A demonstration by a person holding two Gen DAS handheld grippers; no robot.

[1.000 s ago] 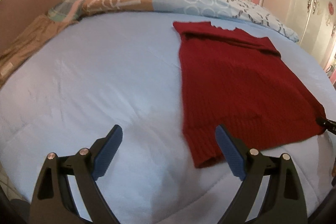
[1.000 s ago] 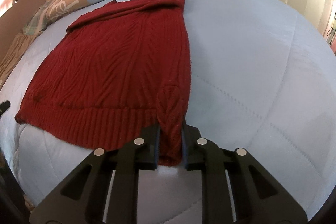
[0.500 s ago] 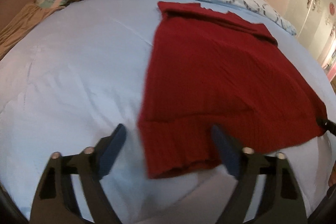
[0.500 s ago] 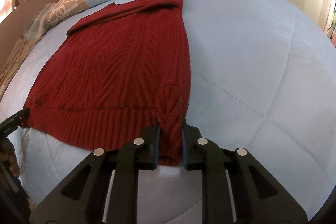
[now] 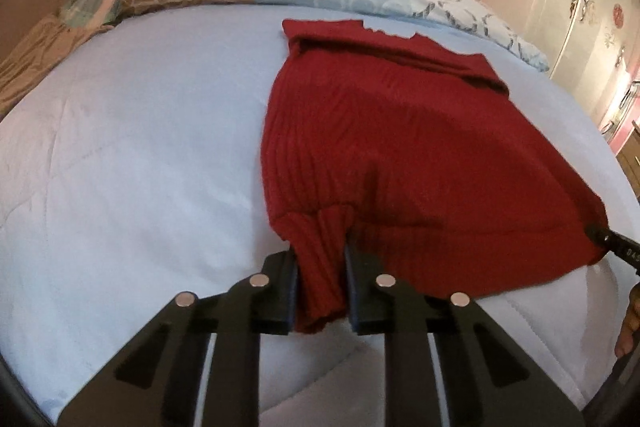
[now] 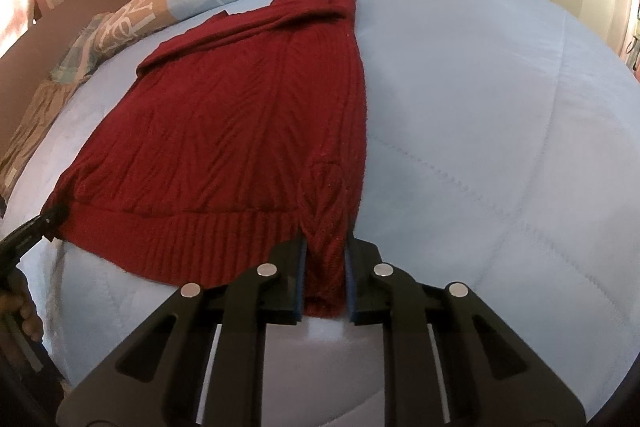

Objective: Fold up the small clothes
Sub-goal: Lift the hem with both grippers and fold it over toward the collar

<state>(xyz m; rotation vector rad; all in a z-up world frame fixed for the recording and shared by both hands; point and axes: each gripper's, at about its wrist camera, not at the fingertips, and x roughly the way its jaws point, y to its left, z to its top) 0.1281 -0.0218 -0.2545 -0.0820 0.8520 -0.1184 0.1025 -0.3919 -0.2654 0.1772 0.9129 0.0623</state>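
gripping both lower corners of a red sweater (image 5: 380,131) on the pale blue bedspread (image 5: 140,147).
left gripper (image 5: 321,291), low in the frame's centre, was closing its jaws, ribbed hem bunched between them; right gripper (image 6: 325,279) sat clenched on the opposite hem corner, the sweater stretching toward the upper frame.

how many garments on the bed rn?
1. A red knit sweater lies flat on the light blue bedspread, hem corners pinched by the left gripper, whose jaws are closing, and the right gripper. Nothing else visible.
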